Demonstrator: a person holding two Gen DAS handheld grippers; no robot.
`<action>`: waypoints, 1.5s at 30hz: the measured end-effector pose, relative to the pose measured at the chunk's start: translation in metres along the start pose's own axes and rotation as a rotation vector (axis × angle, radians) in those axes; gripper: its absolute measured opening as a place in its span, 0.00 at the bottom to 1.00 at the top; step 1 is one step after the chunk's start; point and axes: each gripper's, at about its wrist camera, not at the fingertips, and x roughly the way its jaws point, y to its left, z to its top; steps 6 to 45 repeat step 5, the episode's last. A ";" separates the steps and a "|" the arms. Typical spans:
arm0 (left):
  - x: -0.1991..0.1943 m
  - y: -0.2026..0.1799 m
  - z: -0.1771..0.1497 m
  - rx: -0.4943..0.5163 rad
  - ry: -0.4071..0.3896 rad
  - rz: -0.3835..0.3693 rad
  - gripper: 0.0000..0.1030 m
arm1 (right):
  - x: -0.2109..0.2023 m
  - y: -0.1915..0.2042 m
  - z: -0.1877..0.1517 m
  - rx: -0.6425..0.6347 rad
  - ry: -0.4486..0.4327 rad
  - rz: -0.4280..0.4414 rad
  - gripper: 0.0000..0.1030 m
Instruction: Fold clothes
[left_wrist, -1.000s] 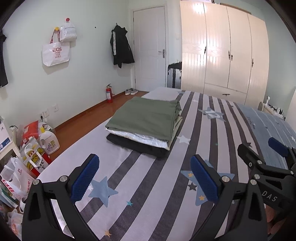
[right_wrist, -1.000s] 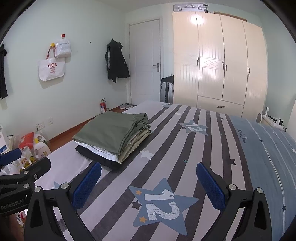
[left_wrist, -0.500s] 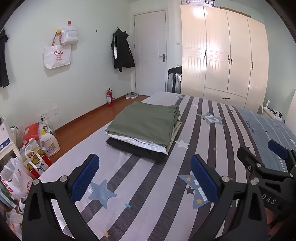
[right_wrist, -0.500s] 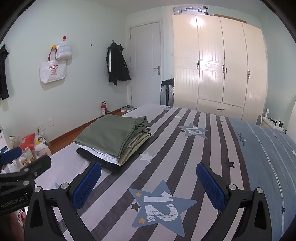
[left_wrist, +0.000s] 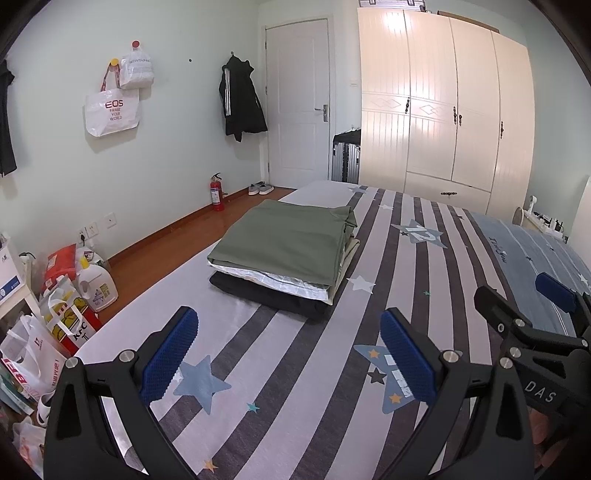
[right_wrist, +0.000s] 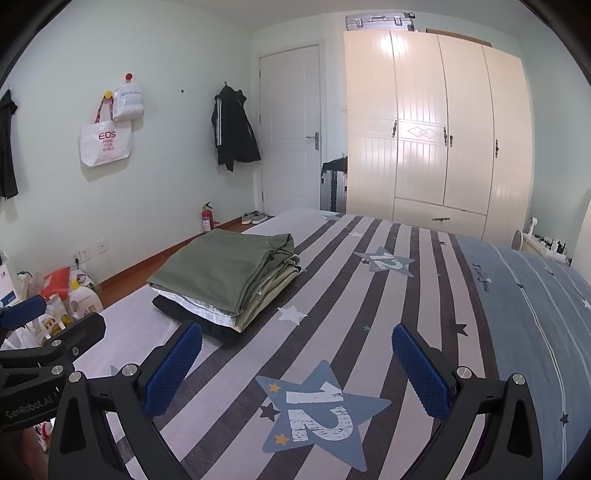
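Note:
A stack of folded clothes (left_wrist: 288, 254) lies on the striped bed (left_wrist: 258, 369), an olive green garment on top, white and beige layers under it, a black one at the bottom. The same stack of folded clothes (right_wrist: 229, 280) sits left of centre in the right wrist view. My left gripper (left_wrist: 288, 350) hovers open over the bed, short of the stack, nothing between its blue pads. My right gripper (right_wrist: 295, 369) is open too, above a star print, to the right of the stack. Each gripper shows at the edge of the other's view.
The bed's left edge drops to a wooden floor (left_wrist: 155, 254) with bags and bottles (left_wrist: 66, 302) and a red fire extinguisher (left_wrist: 217, 194). A white door (left_wrist: 299, 99), a suitcase (left_wrist: 345, 157) and a cream wardrobe (left_wrist: 443, 118) stand beyond the bed's far end.
Both grippers have risen and drawn back slightly, so the stack sits a little lower and further away in both views. The jaws stay open; the clothes have not moved.

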 end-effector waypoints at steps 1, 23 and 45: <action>0.000 0.000 0.000 0.001 -0.002 0.000 0.95 | 0.000 0.000 0.000 0.000 -0.001 0.001 0.99; -0.002 -0.002 0.000 0.006 -0.010 0.004 0.95 | -0.002 0.000 0.001 0.001 -0.003 0.003 0.99; -0.002 -0.002 0.000 0.006 -0.010 0.004 0.95 | -0.002 0.000 0.001 0.001 -0.003 0.003 0.99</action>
